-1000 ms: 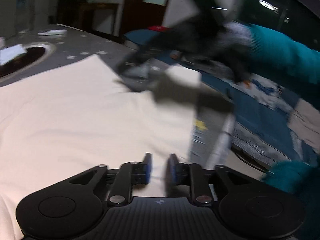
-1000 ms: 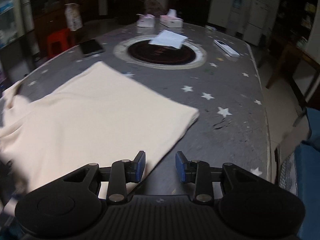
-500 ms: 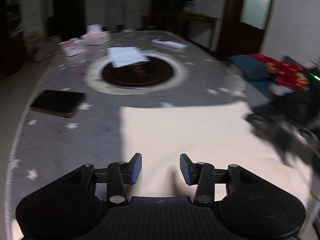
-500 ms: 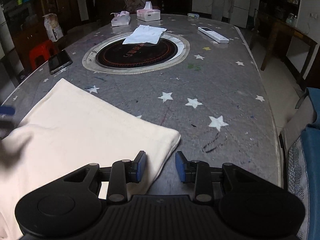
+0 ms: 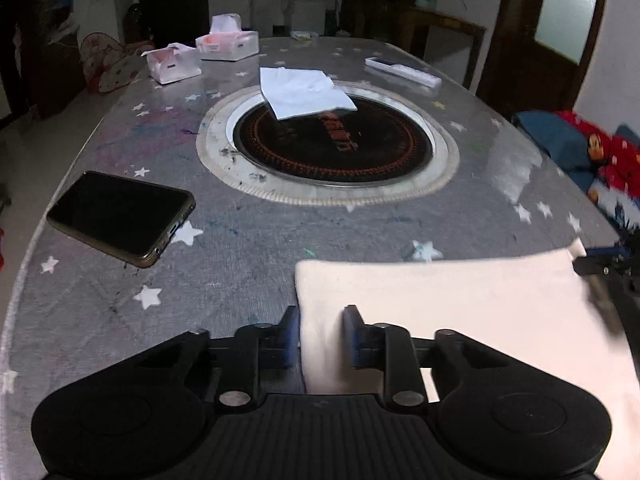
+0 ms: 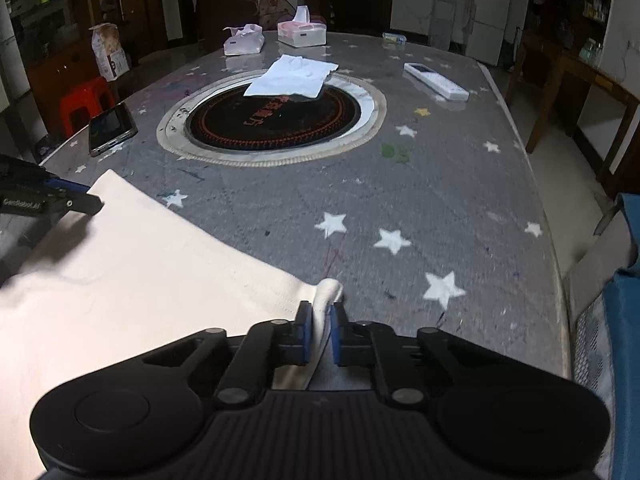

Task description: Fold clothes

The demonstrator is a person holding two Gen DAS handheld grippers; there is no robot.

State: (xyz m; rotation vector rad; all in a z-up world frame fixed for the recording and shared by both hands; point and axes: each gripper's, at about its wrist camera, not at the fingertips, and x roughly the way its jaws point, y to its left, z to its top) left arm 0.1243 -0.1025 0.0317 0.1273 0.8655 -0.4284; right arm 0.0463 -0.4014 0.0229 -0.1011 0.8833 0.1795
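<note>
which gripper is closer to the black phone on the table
Left. The left gripper sits at the cloth's corner just right of the phone; the right gripper is shut on the cloth's opposite corner, farther from it.

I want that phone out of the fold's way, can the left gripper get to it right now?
Probably not yet: the left gripper straddles the cream garment corner. The phone lies close, bare table between.

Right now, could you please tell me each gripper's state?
Left gripper: open, straddling the cream cotton garment edge.
Right gripper: shut on the garment's corner.
</note>
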